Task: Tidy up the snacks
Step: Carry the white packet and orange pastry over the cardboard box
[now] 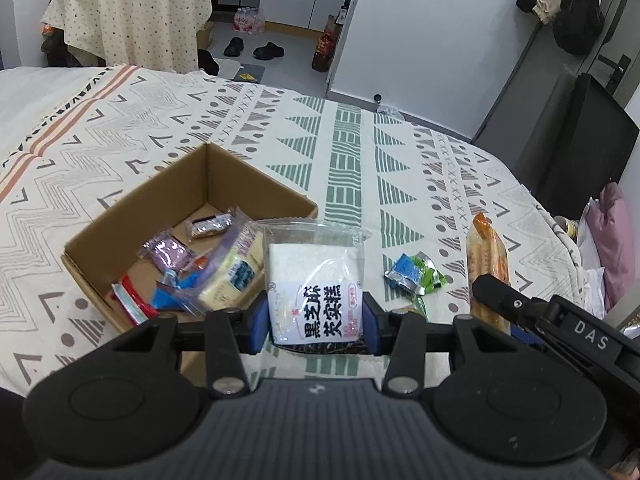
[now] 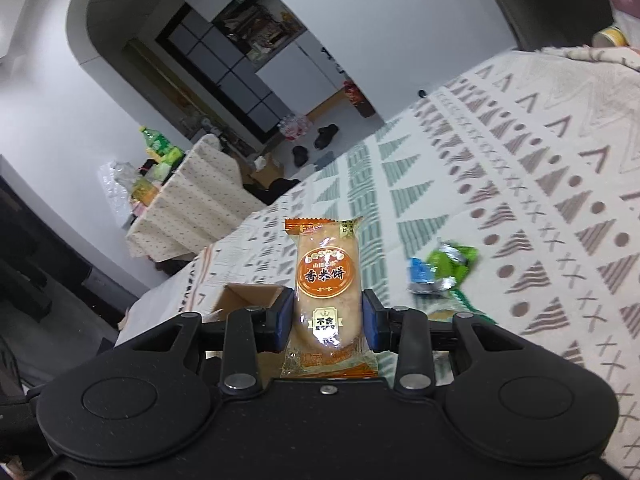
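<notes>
Several snacks are already stowed in the cardboard box (image 1: 100,240), a white cake packet (image 1: 316,296) is clamped in the left gripper (image 1: 314,328), a rice cracker (image 2: 327,292) in the right gripper (image 2: 327,326), while green-blue packets (image 1: 414,274) remain uncollected at three o'clock of the box.

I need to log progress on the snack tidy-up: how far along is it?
Done: several wrapped snacks already lie in the cardboard box. In hand: the left hand-held gripper clamps a clear-topped white cake packet, and the right hand-held gripper clamps an orange rice cracker packet; neither is in the box yet. Left: the blue and green packets on the bedspread.
</notes>
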Demonstrator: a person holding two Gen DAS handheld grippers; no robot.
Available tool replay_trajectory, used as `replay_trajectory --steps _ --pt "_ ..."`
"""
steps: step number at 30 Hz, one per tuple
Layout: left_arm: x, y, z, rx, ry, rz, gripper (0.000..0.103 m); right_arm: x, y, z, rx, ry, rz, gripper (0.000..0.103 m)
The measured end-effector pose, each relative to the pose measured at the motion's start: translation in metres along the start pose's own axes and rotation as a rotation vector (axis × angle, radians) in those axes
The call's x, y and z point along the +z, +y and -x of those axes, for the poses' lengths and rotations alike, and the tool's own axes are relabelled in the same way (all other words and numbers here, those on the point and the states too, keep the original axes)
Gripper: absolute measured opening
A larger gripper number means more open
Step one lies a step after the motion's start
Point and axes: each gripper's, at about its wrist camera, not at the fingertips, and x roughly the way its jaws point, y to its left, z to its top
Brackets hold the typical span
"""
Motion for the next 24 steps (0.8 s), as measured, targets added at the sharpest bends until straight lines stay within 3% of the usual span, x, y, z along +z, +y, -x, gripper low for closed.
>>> replay_trajectory --steps 10,24 --pt "0.015 0.032 0.004 -0.018 0.002 0.035 0.045 0.01 0.03 -0.009 0.007 -0.025 0.005 0.035" --pt "0.043 0.092 0.002 -0.079 0.024 0.036 0.045 0.002 0.073 -0.014 -0.064 -0.054 0.053 0.035"
